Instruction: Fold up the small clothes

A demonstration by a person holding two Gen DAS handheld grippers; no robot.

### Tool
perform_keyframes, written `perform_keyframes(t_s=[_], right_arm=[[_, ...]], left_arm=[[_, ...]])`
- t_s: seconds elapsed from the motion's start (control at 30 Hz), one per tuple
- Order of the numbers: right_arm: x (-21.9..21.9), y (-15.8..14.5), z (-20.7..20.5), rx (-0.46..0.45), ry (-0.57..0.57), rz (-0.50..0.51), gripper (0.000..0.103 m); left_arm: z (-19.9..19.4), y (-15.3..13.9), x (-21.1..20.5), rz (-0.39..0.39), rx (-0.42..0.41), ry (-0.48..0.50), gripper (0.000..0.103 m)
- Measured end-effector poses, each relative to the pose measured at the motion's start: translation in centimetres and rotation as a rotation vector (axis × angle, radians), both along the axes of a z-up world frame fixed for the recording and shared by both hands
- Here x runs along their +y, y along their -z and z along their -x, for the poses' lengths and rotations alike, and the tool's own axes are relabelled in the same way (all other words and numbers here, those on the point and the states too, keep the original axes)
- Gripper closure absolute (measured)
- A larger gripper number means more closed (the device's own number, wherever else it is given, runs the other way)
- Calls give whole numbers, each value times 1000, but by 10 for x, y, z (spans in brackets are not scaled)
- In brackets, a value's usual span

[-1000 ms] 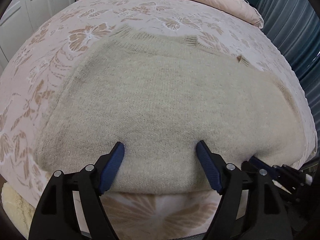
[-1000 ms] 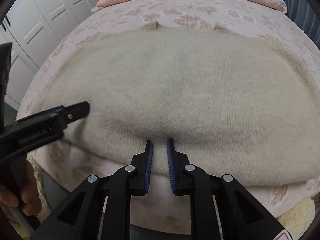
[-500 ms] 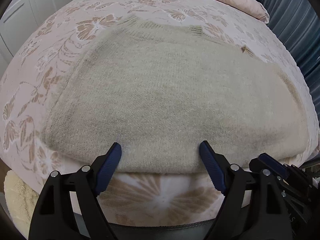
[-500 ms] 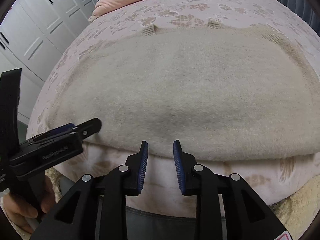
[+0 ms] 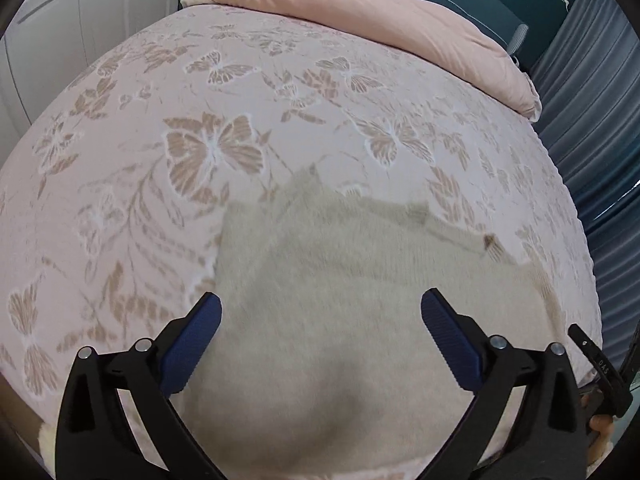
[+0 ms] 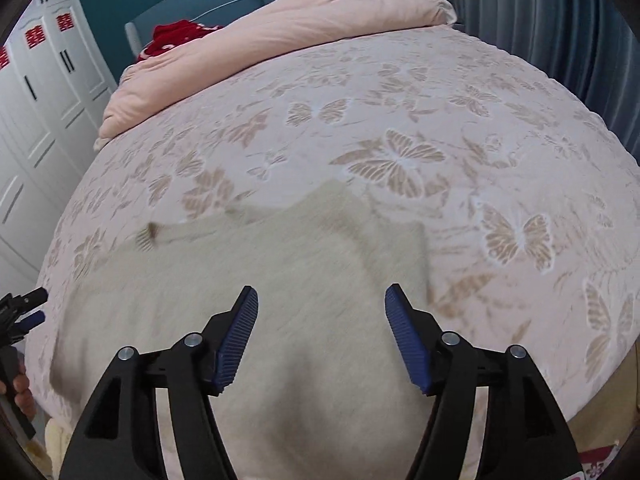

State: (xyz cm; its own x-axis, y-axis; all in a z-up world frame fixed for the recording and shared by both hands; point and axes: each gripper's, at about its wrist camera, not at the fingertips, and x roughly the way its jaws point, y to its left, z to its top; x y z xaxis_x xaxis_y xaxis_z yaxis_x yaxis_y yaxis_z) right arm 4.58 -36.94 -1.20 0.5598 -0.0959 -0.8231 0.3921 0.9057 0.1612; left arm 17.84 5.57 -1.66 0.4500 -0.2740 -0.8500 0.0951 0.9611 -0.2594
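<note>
A beige knitted garment (image 5: 340,300) lies folded flat on the pink butterfly-patterned bedspread (image 5: 200,120) near the bed's front edge. It also shows in the right wrist view (image 6: 280,272). My left gripper (image 5: 320,328) is open and empty, raised above the garment's left part. My right gripper (image 6: 322,320) is open and empty, raised above the garment's right part. The other gripper's tip shows at the edge of each view: the right one (image 5: 600,364), the left one (image 6: 20,308).
A pink folded duvet (image 5: 380,20) lies across the head of the bed, with a red item (image 6: 176,36) behind it. White wardrobe doors (image 6: 40,100) stand on the left and a blue-grey curtain (image 5: 600,160) on the right.
Both grippers have lifted up and back from the garment's front edge. The right gripper has opened from nearly shut to wide open. The garment stays on the bed.
</note>
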Motion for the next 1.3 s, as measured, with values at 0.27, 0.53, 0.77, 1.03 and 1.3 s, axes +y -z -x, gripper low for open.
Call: perform_keyframes(t_s=[0.27, 0.53, 0.77, 1.03, 1.3], right_arm=[[-35, 48, -82, 110, 42, -79, 26], [-27, -19, -71, -131, -10, -133, 95], [-80, 80, -89, 148, 123, -188, 94], [-22, -8, -55, -78, 51, -77, 73], [154, 73, -73, 157, -347, -182, 91]], left_arm=[[-74, 53, -13, -35, 92, 22, 15], [-89, 23, -23, 7, 60, 119, 93], [-120, 81, -21, -116, 186, 46, 93], [-60, 7, -27, -129, 6, 63, 43], [42, 41, -78, -147, 95, 174, 35]])
